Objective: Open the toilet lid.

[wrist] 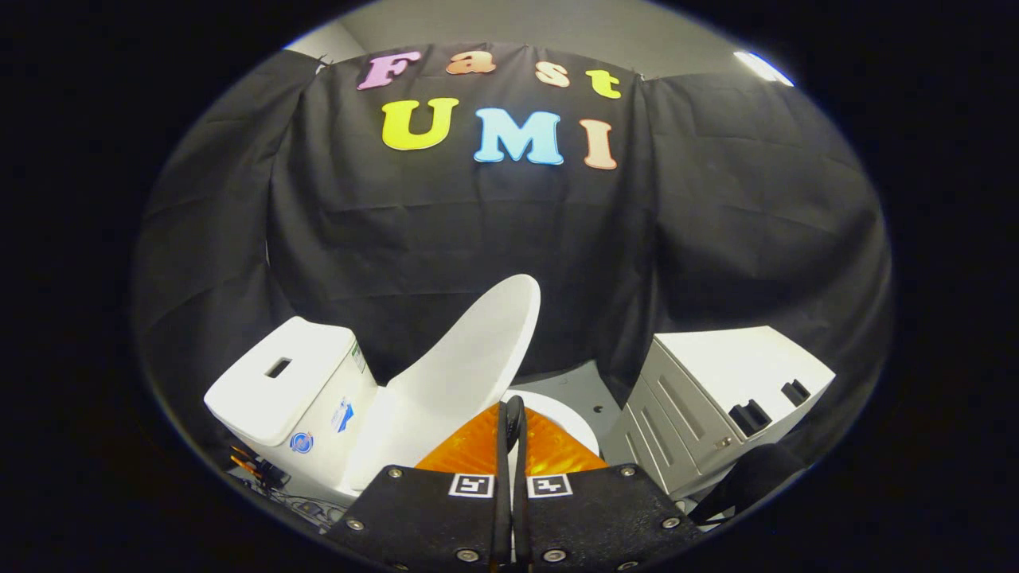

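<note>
Light: even, moderately bright, from a ceiling lamp (763,68) glaring upper right | Toilet tank (290,382) and cabinet (728,390) bright white, no blown glare | Focus: sharp at centre | Edges: strong fisheye bending, dim, soft.

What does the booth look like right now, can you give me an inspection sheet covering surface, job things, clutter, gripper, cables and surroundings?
Surface: grey floor visible between the toilet and the cabinet.
Job's things: toilet lid raised, tilted up toward the tank; seat down, its rim visible beyond the fingers.
Clutter: nothing seen.
Grippers: hand-held gripper has its fingers close together, nothing between them, the tips just ahead of the raised lid's lower edge and not touching it.
Cables: dark tangle with orange parts on the floor below the tank; too small to identify.
Surroundings: white cabinet to the right of the toilet; black cloth wall behind both.
</note>
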Demonstrator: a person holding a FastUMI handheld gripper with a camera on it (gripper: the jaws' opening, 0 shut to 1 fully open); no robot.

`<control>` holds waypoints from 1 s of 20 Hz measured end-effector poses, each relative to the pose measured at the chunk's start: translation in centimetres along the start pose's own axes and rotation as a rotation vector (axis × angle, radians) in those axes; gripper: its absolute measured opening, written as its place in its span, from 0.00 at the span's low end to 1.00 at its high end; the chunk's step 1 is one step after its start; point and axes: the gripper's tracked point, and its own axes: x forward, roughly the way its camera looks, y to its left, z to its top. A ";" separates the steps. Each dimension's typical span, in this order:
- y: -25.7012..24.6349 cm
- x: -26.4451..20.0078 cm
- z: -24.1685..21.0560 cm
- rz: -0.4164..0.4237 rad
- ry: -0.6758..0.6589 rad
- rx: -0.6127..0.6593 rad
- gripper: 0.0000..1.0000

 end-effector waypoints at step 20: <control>11.5 -3.3 6.4 0.142 -0.151 -0.177 0.01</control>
